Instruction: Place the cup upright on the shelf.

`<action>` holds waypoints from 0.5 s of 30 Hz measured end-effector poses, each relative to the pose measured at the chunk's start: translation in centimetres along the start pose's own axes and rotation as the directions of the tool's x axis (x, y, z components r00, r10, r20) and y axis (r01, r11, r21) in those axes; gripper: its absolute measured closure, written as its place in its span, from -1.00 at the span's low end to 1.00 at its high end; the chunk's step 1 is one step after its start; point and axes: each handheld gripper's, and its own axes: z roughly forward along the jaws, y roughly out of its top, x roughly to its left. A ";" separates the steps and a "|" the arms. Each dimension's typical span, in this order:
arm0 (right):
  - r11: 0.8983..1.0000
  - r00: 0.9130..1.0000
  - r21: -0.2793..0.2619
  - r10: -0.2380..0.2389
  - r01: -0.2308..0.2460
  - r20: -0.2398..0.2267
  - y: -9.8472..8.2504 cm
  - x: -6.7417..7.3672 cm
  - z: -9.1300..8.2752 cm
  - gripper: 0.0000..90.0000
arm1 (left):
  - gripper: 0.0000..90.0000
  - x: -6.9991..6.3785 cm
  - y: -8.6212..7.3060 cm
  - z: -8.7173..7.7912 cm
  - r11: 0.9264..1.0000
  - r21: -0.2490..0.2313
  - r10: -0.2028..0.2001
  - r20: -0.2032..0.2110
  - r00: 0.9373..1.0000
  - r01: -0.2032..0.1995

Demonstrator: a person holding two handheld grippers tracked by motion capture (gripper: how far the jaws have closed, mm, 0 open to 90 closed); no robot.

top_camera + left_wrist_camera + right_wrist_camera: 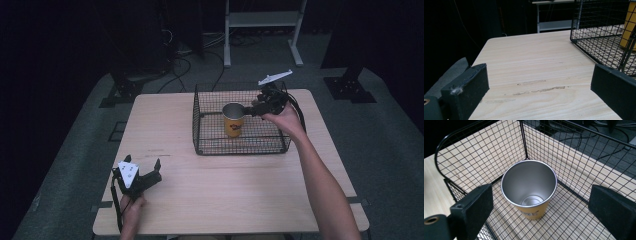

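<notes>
A yellow cup (233,120) with a bare metal inside stands upright on the floor of a black wire basket (205,145) at the back middle of the table. My right gripper (252,106) hangs over the basket just right of the cup, open. In the right gripper view the cup (529,187) sits between and beyond the two wide-apart jaws of the right gripper (541,206), touching neither. My left gripper (143,162) rests near the table's front left corner, open and holding nothing. In its own view the left gripper (539,90) faces bare wood, with the basket (599,37) to the right.
The light wooden table (225,190) has rounded corners. Dark floor, cables (180,65) and a white frame (262,22) lie beyond its far edge. A person's right forearm (320,175) crosses the table's right side.
</notes>
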 end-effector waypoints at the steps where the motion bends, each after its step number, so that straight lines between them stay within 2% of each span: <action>1: 1.000 1.000 -0.005 0.005 -0.005 -0.003 -0.2 0.0 -0.2 -0.88 | -0.98 0.0 0.0 0.0 1.000 0.000 0.000 0.000 1.000 0.000; 3: 0.999 0.999 -0.011 0.035 -0.035 -0.017 -0.2 0.2 -0.5 -0.88 | -0.98 0.0 0.0 0.0 1.000 0.000 0.003 0.001 1.000 -0.003; 4: 0.999 0.999 -0.011 0.035 -0.035 -0.017 -0.2 0.2 -0.5 -0.88 | -0.98 0.0 0.0 0.0 1.000 0.000 0.003 0.001 1.000 -0.003; 5: 0.999 0.998 -0.033 0.035 -0.037 -0.044 -0.2 0.9 -0.8 -0.86 | -0.98 0.0 0.0 0.0 1.000 0.000 0.004 0.001 1.000 -0.004; 7: 1.000 0.999 -0.026 0.006 -0.007 -0.036 -0.1 1.6 -0.9 -0.86 | -0.98 0.0 0.0 0.0 1.000 0.000 0.002 0.001 1.000 -0.002; 8: 1.000 0.999 -0.023 0.005 -0.006 -0.048 -0.1 1.8 -0.9 -0.86 | -0.98 0.0 0.0 0.0 1.000 0.000 0.003 0.001 1.000 -0.003; 15: 1.000 0.999 -0.019 -0.007 0.006 -0.051 -0.6 2.2 -1.1 -0.86 | -0.98 0.0 0.0 0.0 1.000 0.000 0.001 0.001 1.000 -0.001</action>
